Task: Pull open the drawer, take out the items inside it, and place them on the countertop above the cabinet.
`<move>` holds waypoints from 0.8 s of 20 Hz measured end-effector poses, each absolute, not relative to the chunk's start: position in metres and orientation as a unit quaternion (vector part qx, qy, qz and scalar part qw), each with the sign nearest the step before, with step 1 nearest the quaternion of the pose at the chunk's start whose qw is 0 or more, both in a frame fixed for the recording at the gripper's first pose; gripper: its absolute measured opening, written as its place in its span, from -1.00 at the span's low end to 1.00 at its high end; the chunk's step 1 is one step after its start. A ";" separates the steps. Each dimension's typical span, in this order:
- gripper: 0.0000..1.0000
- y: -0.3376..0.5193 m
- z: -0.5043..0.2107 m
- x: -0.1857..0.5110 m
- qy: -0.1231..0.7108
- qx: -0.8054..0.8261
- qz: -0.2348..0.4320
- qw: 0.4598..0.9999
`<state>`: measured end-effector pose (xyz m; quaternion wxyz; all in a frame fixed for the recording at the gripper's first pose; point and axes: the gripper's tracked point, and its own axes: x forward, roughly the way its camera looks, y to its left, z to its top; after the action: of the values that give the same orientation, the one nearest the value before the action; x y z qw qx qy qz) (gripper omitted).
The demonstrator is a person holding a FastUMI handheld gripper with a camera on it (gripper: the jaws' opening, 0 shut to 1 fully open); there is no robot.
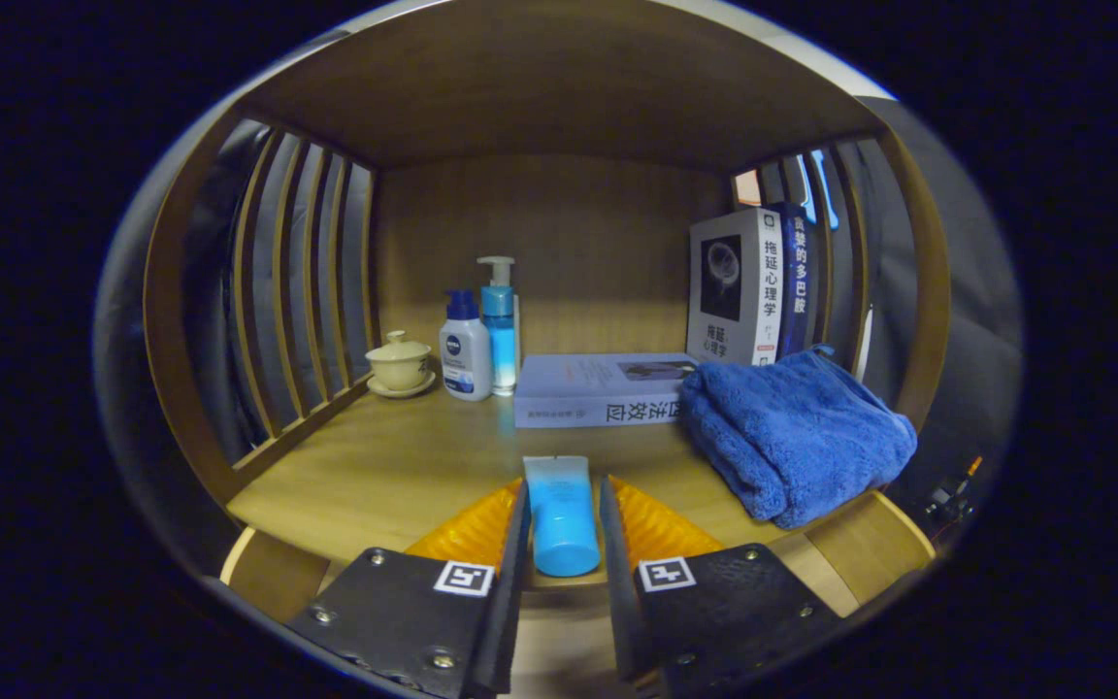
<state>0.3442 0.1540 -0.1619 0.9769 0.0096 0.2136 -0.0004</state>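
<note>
Between the fingers of the gripper (564, 529): a blue tube (559, 515), cap end toward the camera, flat crimped end pointing away. Both fingers (513, 544) lie close along the tube's sides and appear to pinch it; whether they actually press cannot be fully told. Tube sits over the front edge of the wooden countertop (394, 466); whether it rests on the wood or hangs just above it cannot be told.

Countertop is a shelf-like bay: wooden back panel, wooden roof, slatted rails on both sides.

Beyond the fingers, straight ahead: a pale book (603, 388) lying flat, spine facing forward. Just right of it, touching or nearly so, a folded blue towel (797, 437), reaching to the right front corner.

Behind the towel, against the right rail: two books standing upright, a grey-white one (736, 286) and a dark blue one (798, 277) beside it.

Back left corner: a cream lidded cup (400, 364) on a saucer, near the left rail. Just right of it a white-and-blue bottle (465, 349), then a taller clear-blue pump bottle (499, 325), the two bottles side by side, close to the flat book's left end.

Drawer itself out of sight.
</note>
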 end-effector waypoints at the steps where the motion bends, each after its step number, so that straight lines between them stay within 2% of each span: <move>1: -0.20 0.153 -0.161 0.344 0.211 0.010 -0.003 0.978; 16: -0.20 0.153 -0.141 0.341 0.172 0.014 -0.005 0.985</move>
<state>0.3414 0.1527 -0.1410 0.9850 0.0145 0.1717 -0.0051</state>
